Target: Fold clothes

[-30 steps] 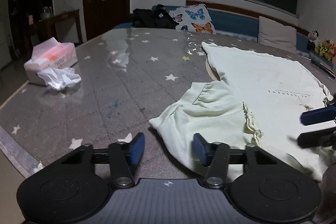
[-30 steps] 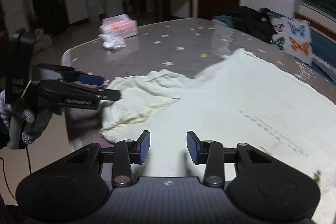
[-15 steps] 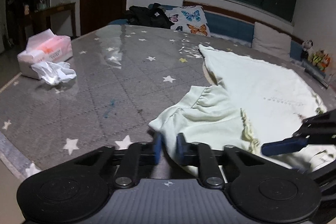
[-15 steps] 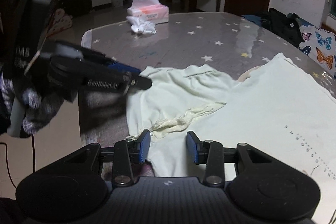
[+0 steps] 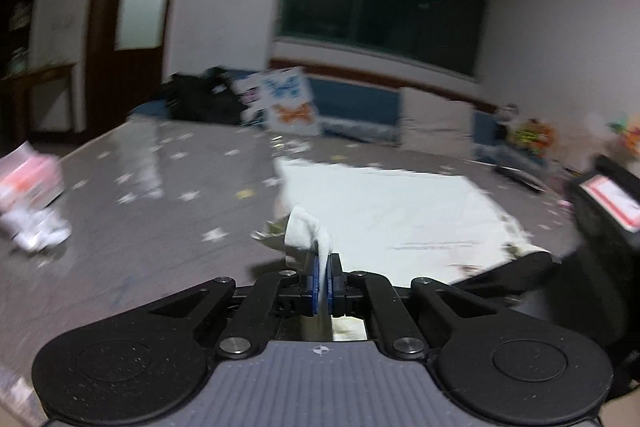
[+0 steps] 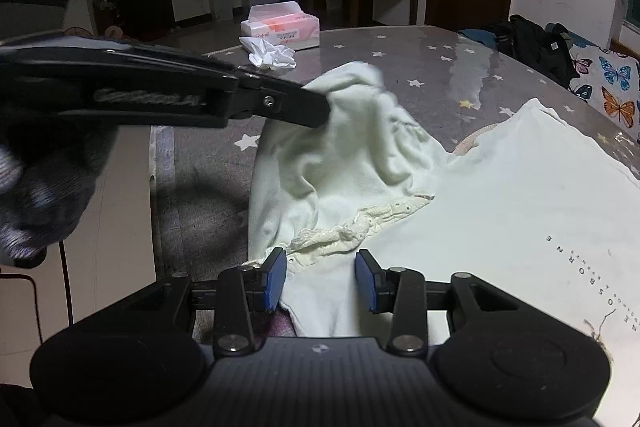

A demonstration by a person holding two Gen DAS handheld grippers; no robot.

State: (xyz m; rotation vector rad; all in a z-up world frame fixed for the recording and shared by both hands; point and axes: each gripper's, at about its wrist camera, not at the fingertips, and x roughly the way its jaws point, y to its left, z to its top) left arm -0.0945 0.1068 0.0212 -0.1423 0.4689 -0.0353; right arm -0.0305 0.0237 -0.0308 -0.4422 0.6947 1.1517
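A pale cream shirt (image 6: 520, 187) with small printed letters lies on a grey star-patterned table (image 6: 420, 67). My left gripper (image 5: 321, 281) is shut on the shirt's sleeve (image 5: 306, 231) and holds it lifted off the table. In the right wrist view the left gripper (image 6: 316, 107) pulls the sleeve (image 6: 352, 139) up into a peak. My right gripper (image 6: 321, 281) is open, its blue pads either side of the shirt's lace-trimmed seam (image 6: 360, 223), low over the cloth. The shirt body also shows in the left wrist view (image 5: 400, 203), blurred.
A pink tissue box (image 6: 280, 27) with crumpled tissues (image 6: 272, 55) sits at the table's far corner. Butterfly cushion (image 5: 290, 103), dark bags (image 5: 200, 103) and a bench stand past the far edge. The table's near edge (image 6: 154, 187) runs left of the shirt.
My left gripper closed on the sleeve and raised it off the table. My right gripper stayed open and moved closer to the lace seam.
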